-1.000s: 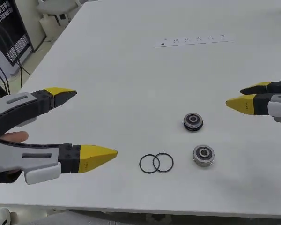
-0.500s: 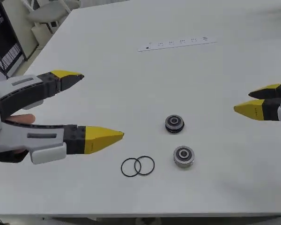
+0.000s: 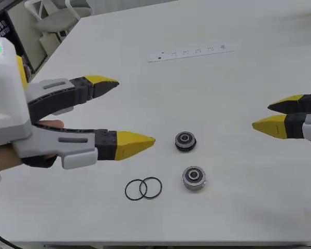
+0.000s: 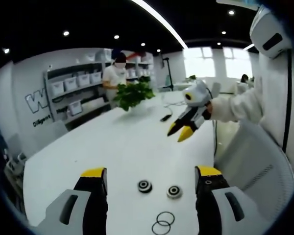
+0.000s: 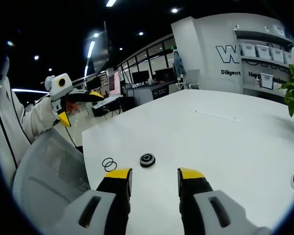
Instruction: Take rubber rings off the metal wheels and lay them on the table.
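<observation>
Two metal wheels lie on the white table (image 3: 233, 207). The farther wheel (image 3: 185, 140) looks dark around its rim; the nearer wheel (image 3: 194, 177) is bare silver. Two loose black rubber rings (image 3: 143, 188) lie overlapping left of the nearer wheel. My left gripper (image 3: 130, 111) hovers open and empty, its lower tip just left of the farther wheel. My right gripper (image 3: 262, 116) hangs open and empty well right of the wheels. The left gripper view shows both wheels (image 4: 145, 186) (image 4: 174, 191) and the rings (image 4: 162, 223) ahead of the jaws. In the right gripper view one wheel (image 5: 147, 159) sits beside the rings (image 5: 109, 164).
A flat white strip with small markings (image 3: 192, 52) lies far back on the table. Chairs (image 3: 57, 18) stand beyond the table's left edge. A potted plant (image 4: 132, 95) rests at the table's far end, with a person standing behind it.
The head camera has shifted. My left gripper has come forward and right, its lower tip now close to the farther wheel. My right gripper has drawn a little farther from the wheels.
</observation>
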Action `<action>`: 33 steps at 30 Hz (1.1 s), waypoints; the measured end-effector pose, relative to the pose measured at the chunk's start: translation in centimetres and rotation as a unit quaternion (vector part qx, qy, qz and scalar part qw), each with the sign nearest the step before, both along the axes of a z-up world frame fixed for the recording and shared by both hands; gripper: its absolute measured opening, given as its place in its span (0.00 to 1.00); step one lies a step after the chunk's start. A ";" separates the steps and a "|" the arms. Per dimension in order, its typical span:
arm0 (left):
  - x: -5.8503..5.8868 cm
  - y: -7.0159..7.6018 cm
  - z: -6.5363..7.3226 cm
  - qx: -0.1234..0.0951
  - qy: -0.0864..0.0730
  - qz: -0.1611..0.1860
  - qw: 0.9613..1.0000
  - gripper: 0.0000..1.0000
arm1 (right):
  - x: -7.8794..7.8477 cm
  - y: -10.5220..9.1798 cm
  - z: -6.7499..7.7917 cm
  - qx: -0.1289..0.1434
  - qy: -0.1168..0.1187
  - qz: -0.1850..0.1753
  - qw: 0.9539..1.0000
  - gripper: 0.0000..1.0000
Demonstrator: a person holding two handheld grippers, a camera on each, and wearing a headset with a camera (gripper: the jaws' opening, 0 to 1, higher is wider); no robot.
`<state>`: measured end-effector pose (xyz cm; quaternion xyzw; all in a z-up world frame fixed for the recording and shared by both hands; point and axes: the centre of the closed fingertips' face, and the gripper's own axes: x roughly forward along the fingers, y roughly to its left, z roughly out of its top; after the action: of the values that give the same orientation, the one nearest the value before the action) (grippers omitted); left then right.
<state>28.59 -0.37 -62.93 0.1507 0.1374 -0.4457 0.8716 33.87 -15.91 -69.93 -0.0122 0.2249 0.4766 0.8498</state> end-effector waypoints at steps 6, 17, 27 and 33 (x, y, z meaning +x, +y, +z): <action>1.1 -1.2 -0.9 0.001 0.012 -0.015 1.000 0.72 | 0.3 0.8 -1.1 0.000 0.012 0.012 1.000 0.34; 4.0 -1.9 -3.2 0.004 0.032 -0.013 0.999 0.59 | 1.0 2.2 -3.0 0.012 0.035 0.029 0.999 0.33; 6.0 -2.2 -6.4 0.015 0.056 -0.012 0.998 0.48 | 1.6 3.6 -4.8 0.014 0.055 0.046 0.997 0.33; 6.5 -2.7 -8.8 0.027 0.077 -0.016 0.997 0.43 | 1.7 4.3 -5.2 0.019 0.064 0.048 0.997 0.32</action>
<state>35.07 -3.11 -71.75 0.1421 0.2137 -0.4660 0.8468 35.56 -11.59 -75.12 0.0240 0.2685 0.5208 0.8100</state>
